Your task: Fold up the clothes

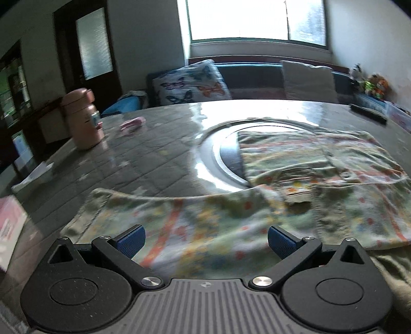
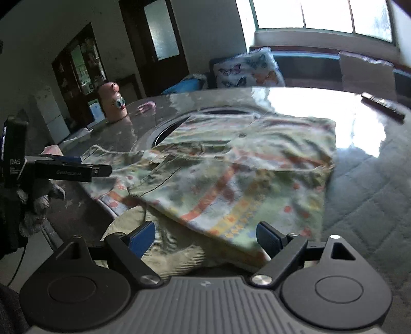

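Two grippers are hovering at the near edge of the patterned garment, both with jaws spread wide and nothing between the pads. The garment is lying partly folded on the table, its far portion draping over the round inset ring at the table's centre. A plain olive cloth is peeking out from under the garment's near hem.

Relation for the next move: the garment is lying straight ahead of and below the right gripper, with the near hem directly in front of its blue pads. The left gripper is hanging over the garment's left near flap, which is spreading out to the left of the main folded body. The garment's long axis is running roughly away from the grippers toward the window. Judgement: the left gripper is nearer the loose flap, so it is probably the one to take it and carry it across the body.

Material: thin, soft woven fabric, pale green with orange stripes and small multicoloured prints, wrinkling in low ridges; it should be limp and prone to slipping. The table is covered in quilted grey padding under a glossy clear sheet that is reflecting the window. A pink bottle is standing well left of the garment.
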